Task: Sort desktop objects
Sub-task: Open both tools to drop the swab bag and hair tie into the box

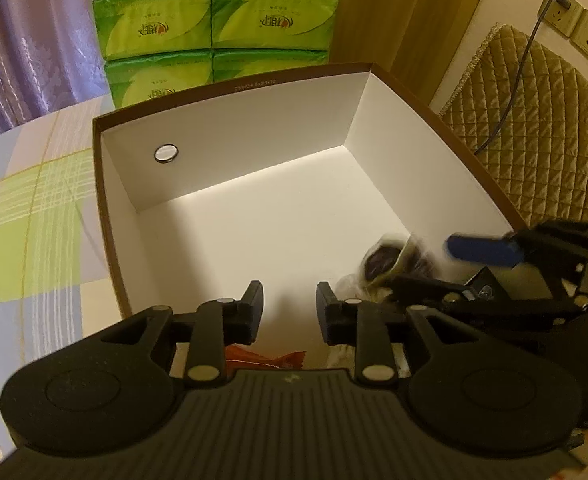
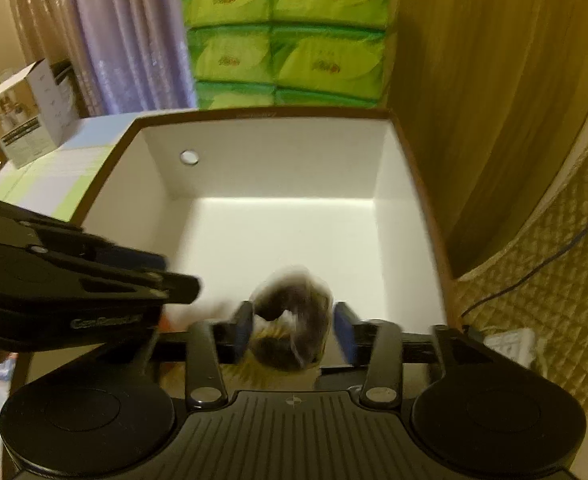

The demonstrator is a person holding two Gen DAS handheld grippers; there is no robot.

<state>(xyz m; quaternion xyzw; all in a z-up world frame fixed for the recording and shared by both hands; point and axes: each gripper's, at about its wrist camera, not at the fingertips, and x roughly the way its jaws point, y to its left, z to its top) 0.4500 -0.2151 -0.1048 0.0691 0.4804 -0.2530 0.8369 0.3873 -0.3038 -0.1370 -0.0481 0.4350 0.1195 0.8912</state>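
Observation:
A brown box with a white inside stands open on the checked tablecloth. My left gripper hangs open over the box's near edge, with nothing between its fingers. An orange packet shows just beneath it. My right gripper is open too. A blurred clear packet of dark pieces sits loose between its blue pads, a gap showing on the right side. In the left wrist view that packet lies low in the box's right corner beside the right gripper. The left gripper reaches in from the left.
Green tissue packs are stacked behind the box. A quilted tan cover with a cable lies to the right, below wall sockets. A small printed carton stands at the far left. Purple curtains hang behind.

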